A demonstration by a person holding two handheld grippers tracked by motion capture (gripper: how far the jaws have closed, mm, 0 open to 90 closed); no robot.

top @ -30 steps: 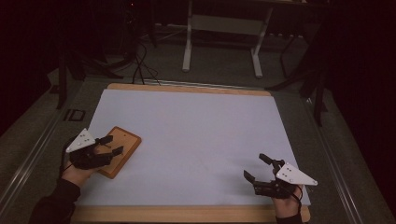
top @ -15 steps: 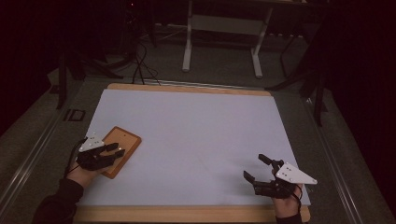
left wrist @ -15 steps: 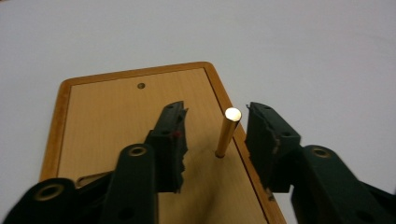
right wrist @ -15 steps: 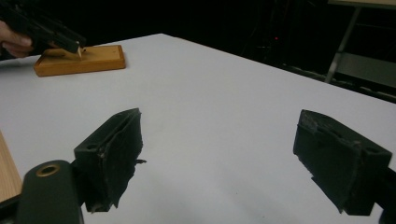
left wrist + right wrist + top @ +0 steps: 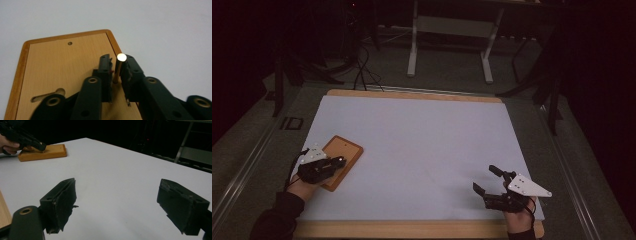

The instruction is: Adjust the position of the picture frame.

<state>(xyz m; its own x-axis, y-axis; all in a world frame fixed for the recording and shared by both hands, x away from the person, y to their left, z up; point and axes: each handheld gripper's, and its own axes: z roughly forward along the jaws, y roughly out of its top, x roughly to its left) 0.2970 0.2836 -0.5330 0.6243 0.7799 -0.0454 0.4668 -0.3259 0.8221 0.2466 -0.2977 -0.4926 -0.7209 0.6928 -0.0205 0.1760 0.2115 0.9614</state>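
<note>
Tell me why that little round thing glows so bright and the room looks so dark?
Left gripper view: the peg top catches glare between the left claw, washing out white. High view: light falls on the white table; the floor and stands behind sit in darkness.

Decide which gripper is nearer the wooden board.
Left. The left gripper is over the wooden board, jaws around a small peg. The right gripper rests far across the table.

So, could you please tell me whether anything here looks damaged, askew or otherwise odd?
Mostly tidy. The board lies askew at the sheet's left edge, a peg standing between the left tool's jaws. The right tool's near pad looks frayed along its edge. Nothing spilled.
</note>
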